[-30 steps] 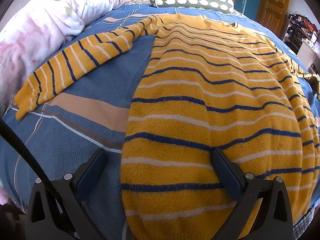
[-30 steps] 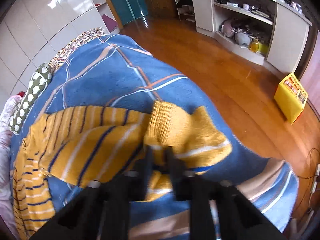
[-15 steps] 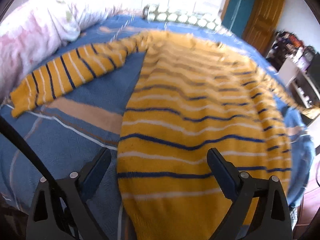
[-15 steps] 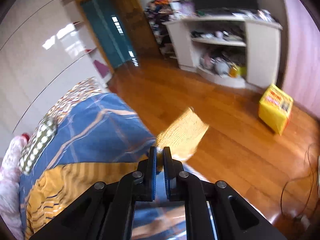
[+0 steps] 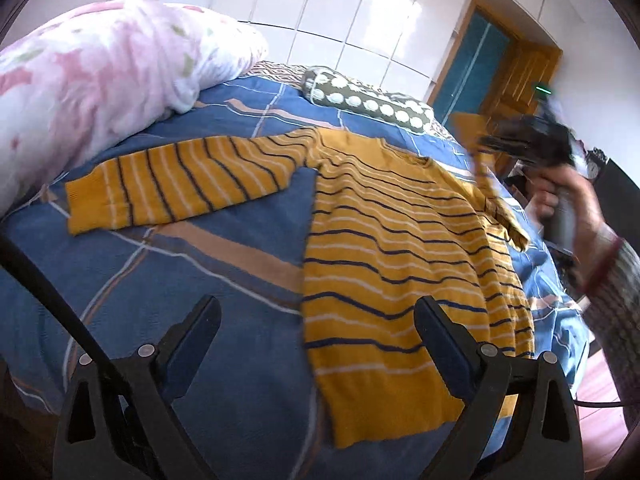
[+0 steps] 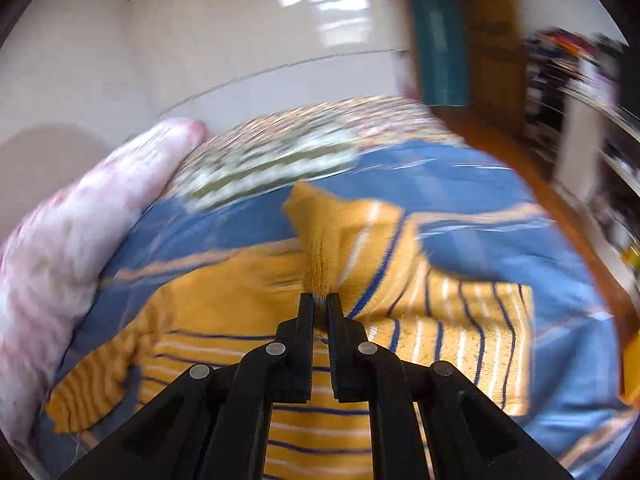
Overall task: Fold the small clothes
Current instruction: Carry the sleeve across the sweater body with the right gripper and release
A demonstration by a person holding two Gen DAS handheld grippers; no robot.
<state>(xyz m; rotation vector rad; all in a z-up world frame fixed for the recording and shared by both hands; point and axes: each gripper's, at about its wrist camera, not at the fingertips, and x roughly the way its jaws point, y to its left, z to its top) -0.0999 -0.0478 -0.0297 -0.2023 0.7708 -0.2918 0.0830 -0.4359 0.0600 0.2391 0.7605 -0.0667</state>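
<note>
A yellow sweater (image 5: 384, 248) with navy and white stripes lies flat on the blue bedspread (image 5: 168, 280). Its left sleeve (image 5: 172, 188) is spread out to the left. My left gripper (image 5: 316, 320) is open and empty, raised above the sweater's hem near the bed's front edge. My right gripper (image 6: 321, 300) is shut on the cuff of the right sleeve (image 6: 320, 248) and holds it up over the sweater body (image 6: 312, 364). The right gripper also shows blurred in the left wrist view (image 5: 520, 144), above the sweater's right shoulder.
A pink floral duvet (image 5: 92, 84) is heaped at the back left of the bed. A green bolster with white spots (image 5: 368, 100) lies along the far edge. Wooden floor (image 5: 600, 388) and shelves lie to the right of the bed.
My right gripper has lifted the sleeve cuff off the bed's right side and swung it over the sweater. My left gripper has pulled back and up from the hem, still open.
</note>
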